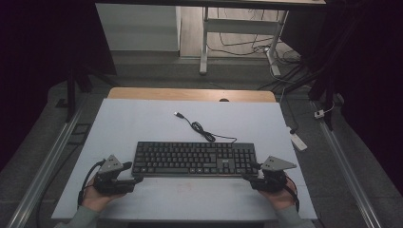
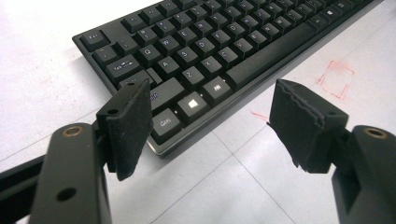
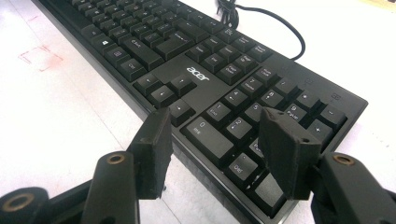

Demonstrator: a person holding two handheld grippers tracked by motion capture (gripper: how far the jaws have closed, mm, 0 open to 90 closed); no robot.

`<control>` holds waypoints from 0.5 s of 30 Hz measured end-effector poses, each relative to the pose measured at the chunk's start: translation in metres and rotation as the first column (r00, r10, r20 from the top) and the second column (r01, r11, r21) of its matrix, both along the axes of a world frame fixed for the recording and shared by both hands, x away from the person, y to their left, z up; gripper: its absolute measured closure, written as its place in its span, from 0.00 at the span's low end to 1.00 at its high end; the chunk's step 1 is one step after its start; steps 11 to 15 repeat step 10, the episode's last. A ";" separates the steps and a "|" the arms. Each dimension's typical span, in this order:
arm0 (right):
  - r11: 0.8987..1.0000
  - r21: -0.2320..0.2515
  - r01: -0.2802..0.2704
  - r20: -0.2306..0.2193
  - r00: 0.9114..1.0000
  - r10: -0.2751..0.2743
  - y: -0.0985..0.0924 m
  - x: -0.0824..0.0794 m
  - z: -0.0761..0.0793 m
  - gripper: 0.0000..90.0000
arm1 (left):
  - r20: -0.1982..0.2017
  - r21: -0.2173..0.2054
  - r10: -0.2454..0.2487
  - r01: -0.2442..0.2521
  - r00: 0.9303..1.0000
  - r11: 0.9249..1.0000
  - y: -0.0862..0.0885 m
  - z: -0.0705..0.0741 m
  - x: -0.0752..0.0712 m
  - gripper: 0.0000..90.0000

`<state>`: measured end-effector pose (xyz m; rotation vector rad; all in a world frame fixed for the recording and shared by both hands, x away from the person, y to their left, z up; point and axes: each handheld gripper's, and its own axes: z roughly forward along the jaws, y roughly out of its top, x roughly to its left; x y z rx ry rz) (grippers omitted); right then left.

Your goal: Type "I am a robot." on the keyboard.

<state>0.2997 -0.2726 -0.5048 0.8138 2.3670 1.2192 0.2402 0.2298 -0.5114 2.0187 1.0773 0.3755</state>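
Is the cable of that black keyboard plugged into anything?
No. The black plastic keyboard has a thin black cable that ends in a loose plug lying free on the white table.

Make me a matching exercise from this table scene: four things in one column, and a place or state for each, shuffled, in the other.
Things:
1. black full-size keyboard
2. thin black USB cable
3. left gripper
4. right gripper

Places or states:
A. open, at the corner with the Ctrl key
B. open, over the number-pad corner
C. flat on the white table, between both grippers
D. loosely coiled behind the keyboard, plug end free

Pairs: 1-C, 2-D, 3-A, 4-B
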 end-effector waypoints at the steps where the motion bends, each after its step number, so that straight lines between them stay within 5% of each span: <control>1: 1.000 -0.006 0.000 0.004 1.000 0.000 0.000 0.000 0.000 0.50 | 0.000 0.001 0.000 0.000 1.000 1.000 0.000 0.000 0.000 0.33; 15: 1.000 -0.004 -0.003 0.005 1.000 0.003 0.001 0.000 0.000 0.50 | 0.000 0.003 0.001 -0.001 1.000 1.000 0.000 0.000 0.001 0.33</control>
